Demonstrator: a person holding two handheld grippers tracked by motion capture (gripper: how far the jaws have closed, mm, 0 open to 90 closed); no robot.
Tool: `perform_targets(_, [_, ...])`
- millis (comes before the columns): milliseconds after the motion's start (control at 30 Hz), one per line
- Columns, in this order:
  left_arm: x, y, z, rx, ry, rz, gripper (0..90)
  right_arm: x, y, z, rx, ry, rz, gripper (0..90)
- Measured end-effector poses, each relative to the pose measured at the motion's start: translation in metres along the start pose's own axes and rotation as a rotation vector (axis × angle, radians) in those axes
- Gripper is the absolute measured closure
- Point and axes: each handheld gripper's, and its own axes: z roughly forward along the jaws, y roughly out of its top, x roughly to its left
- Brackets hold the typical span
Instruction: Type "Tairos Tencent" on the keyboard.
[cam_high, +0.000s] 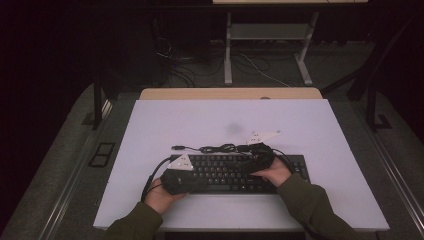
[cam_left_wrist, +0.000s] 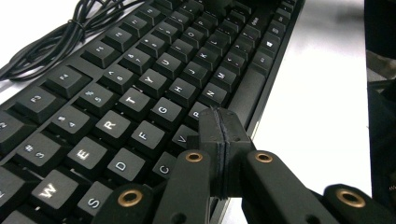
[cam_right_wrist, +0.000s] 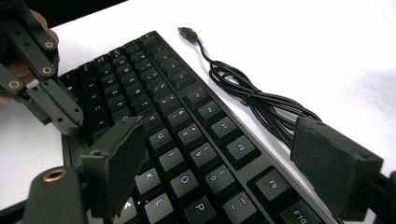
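Two hand-held grippers over a keyboard on a white tabletop.

The keyboard (cam_high: 235, 172) lies near the front of the tabletop (cam_high: 165, 120), its cable (cam_high: 220, 148) bundled just behind it with the plug (cam_right_wrist: 186, 32) lying free on the surface. The left hand-held gripper (cam_left_wrist: 219, 122) has its jaws pressed together with nothing between them, tips low over the bottom letter row by the space bar. The right hand-held gripper (cam_right_wrist: 224, 158) stands wide, its jaws spanning the keys at the keyboard's right part, gripping nothing.
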Motion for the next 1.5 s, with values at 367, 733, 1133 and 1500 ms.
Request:
perform_targets(367, [0.003,0.000,-0.003,-0.043,0.026,-0.033,71.1,0.000,0.000,-0.001,-0.013,0.006,0.012,17.5])
perform_targets(733, [0.007,0.002,-0.004,-0.089,0.078,-0.064,41.4,-0.001,0.000,-0.005,-0.022,0.006,0.016,17.4])
perform_targets(1133, [0.011,0.006,-0.001,-0.111,0.129,-0.074,14.9,0.001,0.000,-0.017,-0.011,-0.001,0.015,16.3])
perform_targets(1500, [0.012,0.011,0.002,-0.112,0.148,-0.078,0.0,-0.002,-0.008,-0.033,-0.024,-0.010,0.028,19.5])
